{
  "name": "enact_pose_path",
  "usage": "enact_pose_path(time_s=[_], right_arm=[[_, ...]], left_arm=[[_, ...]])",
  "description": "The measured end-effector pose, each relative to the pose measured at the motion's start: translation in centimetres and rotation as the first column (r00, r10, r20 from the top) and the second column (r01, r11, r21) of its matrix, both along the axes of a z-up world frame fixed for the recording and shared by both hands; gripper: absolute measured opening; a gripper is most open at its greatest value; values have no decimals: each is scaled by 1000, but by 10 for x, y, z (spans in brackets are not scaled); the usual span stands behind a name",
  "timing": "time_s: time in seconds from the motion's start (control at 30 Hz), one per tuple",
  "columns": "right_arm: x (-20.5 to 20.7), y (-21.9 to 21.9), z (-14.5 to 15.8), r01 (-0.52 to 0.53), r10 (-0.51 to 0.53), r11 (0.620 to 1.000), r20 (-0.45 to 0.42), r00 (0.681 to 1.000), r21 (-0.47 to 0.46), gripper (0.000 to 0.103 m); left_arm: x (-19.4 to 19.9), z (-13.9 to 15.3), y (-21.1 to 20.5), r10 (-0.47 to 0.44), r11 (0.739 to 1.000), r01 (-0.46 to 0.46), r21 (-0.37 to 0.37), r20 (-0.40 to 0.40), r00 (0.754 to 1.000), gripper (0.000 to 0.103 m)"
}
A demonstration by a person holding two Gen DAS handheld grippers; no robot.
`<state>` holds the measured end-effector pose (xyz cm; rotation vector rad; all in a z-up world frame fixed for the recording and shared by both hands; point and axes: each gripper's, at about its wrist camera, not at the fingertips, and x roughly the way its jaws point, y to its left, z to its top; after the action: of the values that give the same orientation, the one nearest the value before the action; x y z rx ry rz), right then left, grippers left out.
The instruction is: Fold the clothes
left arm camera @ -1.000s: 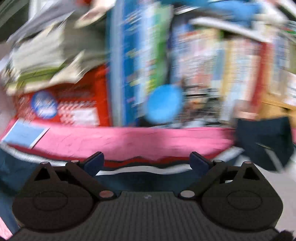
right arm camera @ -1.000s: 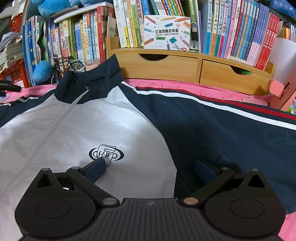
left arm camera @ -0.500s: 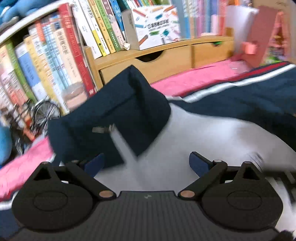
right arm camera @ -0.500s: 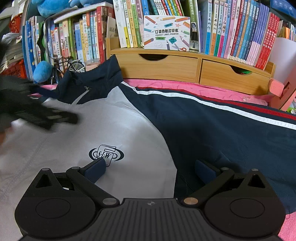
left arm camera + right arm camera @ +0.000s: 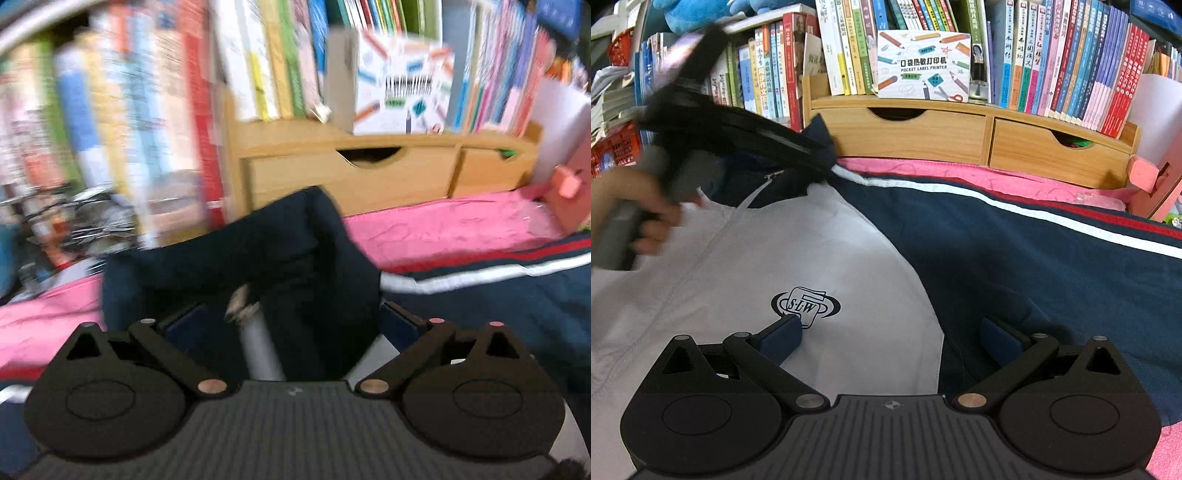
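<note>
**Both hand-held grippers over the spread jacket**

The right hand-held gripper (image 5: 890, 334) hangs with its fingers spread apart just above the jacket (image 5: 849, 258), gripping nothing. Its left pad lies next to the black printed logo (image 5: 805, 306) on the white chest panel; its right pad is over the navy part. The jacket lies front-up on a pink cloth (image 5: 960, 173), its navy sleeve with white and red stripes running off to the right of this gripper.

Ahead and to the left, a person's hand (image 5: 631, 210), blurred, holds the left hand-held gripper (image 5: 291, 321), which reaches toward the navy collar (image 5: 280, 251). In the left wrist view its fingers stand wide apart with the raised collar and the zip pull (image 5: 242, 308) between them; the blur makes it impossible to tell if the pads touch the fabric.

Beyond the collar stands a wooden drawer unit (image 5: 960, 136) with two drawers, a white label printer box (image 5: 923, 64) on top of it, and rows of upright books (image 5: 1071, 62) behind and to both sides.
</note>
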<state>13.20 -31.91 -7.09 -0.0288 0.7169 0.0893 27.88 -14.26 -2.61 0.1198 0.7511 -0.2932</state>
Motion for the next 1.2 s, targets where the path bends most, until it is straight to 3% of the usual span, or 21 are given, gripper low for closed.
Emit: enact_pose_path(time_s=[0.1,0.23,0.43,0.53,0.67,0.8,0.97,1.13,1.2], right_arm=[[0,0,1,0,0,1000,-2,1000,-1,103],[-1,0,1,1,-1,1000,-2,1000,-2,103],[-1,1,2,1,-2,1000,-3,1000,-4,103],[-2,2,3,7,-7,1000,-5,1000,-15,103],[-18,6,18,71,-74,995,-46,996,-65,103],[-74,8,42,-10,12,998,31,999,-64,103],[-171,13,59,-193,180,979,167,969,66,103],[-261,12,45,-400,345,903,289,893,157,103],[-280,9,37,-405,355,898,258,898,174,103]], left_arm=[[-54,18,37,-6,1000,4,27,43,999,102],[-116,20,94,48,998,-50,42,49,998,103],[-164,-7,155,197,969,-196,150,7,980,103],[-183,-8,190,301,951,-301,78,5,954,103],[-200,-4,216,386,918,-385,96,17,922,103],[-233,7,234,391,917,-392,75,28,920,103],[-298,32,222,258,962,-247,-118,96,961,103],[-356,30,188,29,988,-10,-153,118,993,103],[-371,22,182,-23,990,36,-139,96,995,103]])
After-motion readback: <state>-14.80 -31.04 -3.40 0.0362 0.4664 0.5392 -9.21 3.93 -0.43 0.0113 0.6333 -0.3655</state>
